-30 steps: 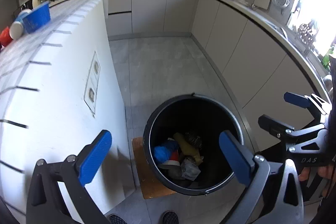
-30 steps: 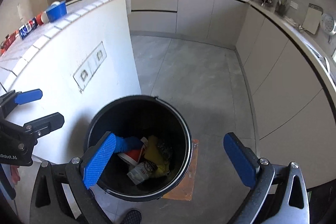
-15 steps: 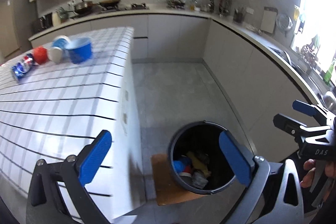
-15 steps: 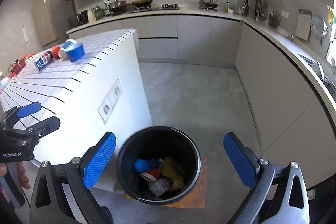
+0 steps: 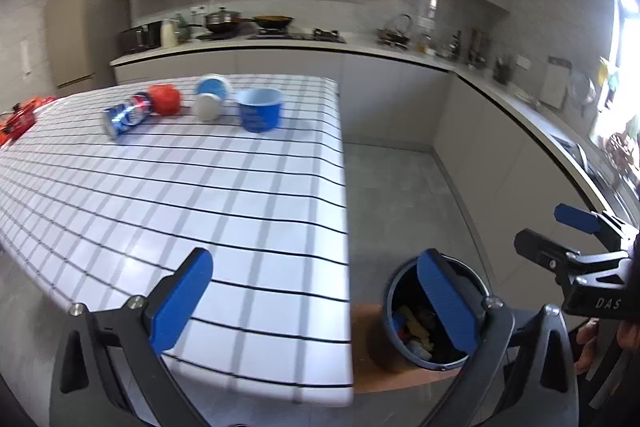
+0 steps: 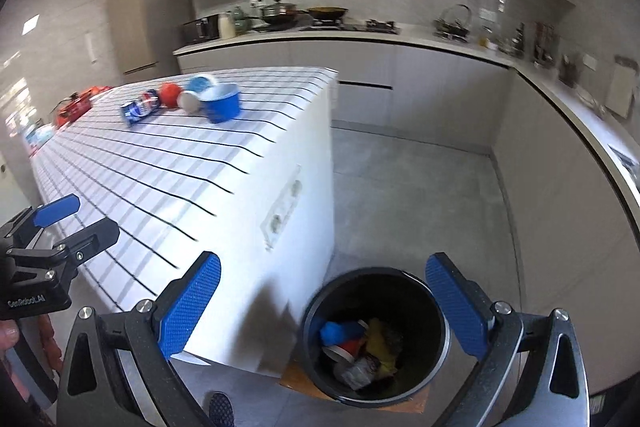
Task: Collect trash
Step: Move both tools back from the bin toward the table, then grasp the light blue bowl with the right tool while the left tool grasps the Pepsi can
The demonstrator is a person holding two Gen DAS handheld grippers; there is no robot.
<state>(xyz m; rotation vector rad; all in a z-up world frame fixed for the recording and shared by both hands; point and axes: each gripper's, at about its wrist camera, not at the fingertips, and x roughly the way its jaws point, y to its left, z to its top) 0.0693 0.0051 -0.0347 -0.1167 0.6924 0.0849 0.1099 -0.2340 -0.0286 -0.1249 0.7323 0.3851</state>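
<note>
A black trash bin [image 5: 430, 331] [image 6: 376, 335] holding several pieces of trash stands on the floor beside the white tiled island [image 5: 180, 195] [image 6: 192, 167]. At the island's far end lie a blue Pepsi can [image 5: 126, 115] [image 6: 140, 107], a red cup [image 5: 165, 99] [image 6: 169, 93], a blue-and-white tub [image 5: 212, 99] [image 6: 196, 91] and a blue bowl [image 5: 259, 109] [image 6: 222, 102]. My left gripper [image 5: 316, 303] is open and empty over the island's near corner. My right gripper [image 6: 324, 307] is open and empty above the bin.
A brown mat [image 5: 368, 351] lies under the bin. Grey cabinets and a counter with pots [image 5: 280, 27] run along the back and right walls. Red items [image 5: 18, 115] sit at the island's left edge. Grey floor lies between island and cabinets.
Both grippers have risen and tilted up from over the bin. The island top and its trash have come into view, and the bin has dropped low in the frames.
</note>
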